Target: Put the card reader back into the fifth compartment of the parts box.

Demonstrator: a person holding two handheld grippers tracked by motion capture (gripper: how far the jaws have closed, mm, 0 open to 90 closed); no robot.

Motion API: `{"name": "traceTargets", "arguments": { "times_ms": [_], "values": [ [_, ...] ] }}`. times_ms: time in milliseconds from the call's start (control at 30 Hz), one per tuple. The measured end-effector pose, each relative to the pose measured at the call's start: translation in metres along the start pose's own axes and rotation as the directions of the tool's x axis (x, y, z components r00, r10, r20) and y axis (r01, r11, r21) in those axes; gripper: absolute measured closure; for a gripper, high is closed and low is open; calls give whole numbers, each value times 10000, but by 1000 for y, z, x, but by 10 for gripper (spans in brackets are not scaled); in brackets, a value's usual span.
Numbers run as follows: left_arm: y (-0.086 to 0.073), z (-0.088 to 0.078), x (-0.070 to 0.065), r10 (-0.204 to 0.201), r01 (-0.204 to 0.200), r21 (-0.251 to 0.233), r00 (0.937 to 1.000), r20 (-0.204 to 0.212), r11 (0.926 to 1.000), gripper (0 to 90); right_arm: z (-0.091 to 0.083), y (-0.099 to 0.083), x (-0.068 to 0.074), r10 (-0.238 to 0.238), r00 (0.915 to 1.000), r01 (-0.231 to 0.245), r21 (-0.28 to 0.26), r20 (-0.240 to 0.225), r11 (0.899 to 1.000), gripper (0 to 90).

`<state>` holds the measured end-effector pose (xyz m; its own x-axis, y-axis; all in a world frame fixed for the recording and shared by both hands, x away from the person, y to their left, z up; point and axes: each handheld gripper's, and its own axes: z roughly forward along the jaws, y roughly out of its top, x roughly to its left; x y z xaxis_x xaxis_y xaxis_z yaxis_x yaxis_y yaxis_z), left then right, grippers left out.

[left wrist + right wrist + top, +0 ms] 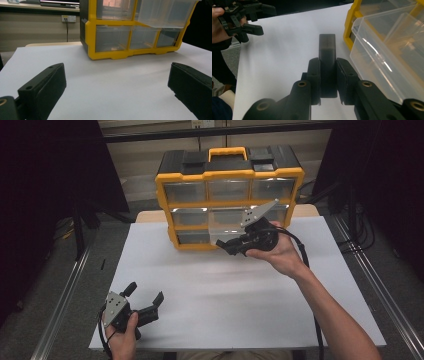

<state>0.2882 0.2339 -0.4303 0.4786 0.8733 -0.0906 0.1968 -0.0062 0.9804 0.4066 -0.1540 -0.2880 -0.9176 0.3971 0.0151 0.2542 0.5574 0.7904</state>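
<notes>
A yellow and black drawer organizer (165,190) stands at the back of the white table (200,290). One clear plastic drawer (387,57) is pulled out of it, the same drawer (165,12) hanging forward in the left gripper view. Just in front of that drawer, raised off the table, my right gripper (232,245) is shut on a dark rectangular block (327,50), which sticks out past the fingertips. Low at the table's near left corner my left gripper (145,293) is open with nothing between its jaws, and the left gripper view shows it (115,82) pointing toward the organizer.
The organizer's other clear drawers (185,192) are pushed in. A black cable (305,260) runs along the right forearm. Metal rails (65,290) run along both sides of the table, and dark curtains hang left and right. My left gripper (244,17) shows far off in the right gripper view.
</notes>
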Motion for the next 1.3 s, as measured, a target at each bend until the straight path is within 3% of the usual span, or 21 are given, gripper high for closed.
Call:
{"name": "traceTargets", "arguments": {
  "times_ms": [600,933,1300],
  "values": [
    [0,0,0,59,-59,9,10000,-16,10000,19,-20,21,-13,-65,9997,70,-210,235,9998,739],
    [0,0,0,52,-52,24,10000,9,10000,19,-30,32,-31,213,9978,-204,-147,630,9997,739],
    [0,0,0,-3,3,-35,10000,-10,10000,19,-34,50,-51,284,9924,-332,382,1195,9987,739]
  ]
}}
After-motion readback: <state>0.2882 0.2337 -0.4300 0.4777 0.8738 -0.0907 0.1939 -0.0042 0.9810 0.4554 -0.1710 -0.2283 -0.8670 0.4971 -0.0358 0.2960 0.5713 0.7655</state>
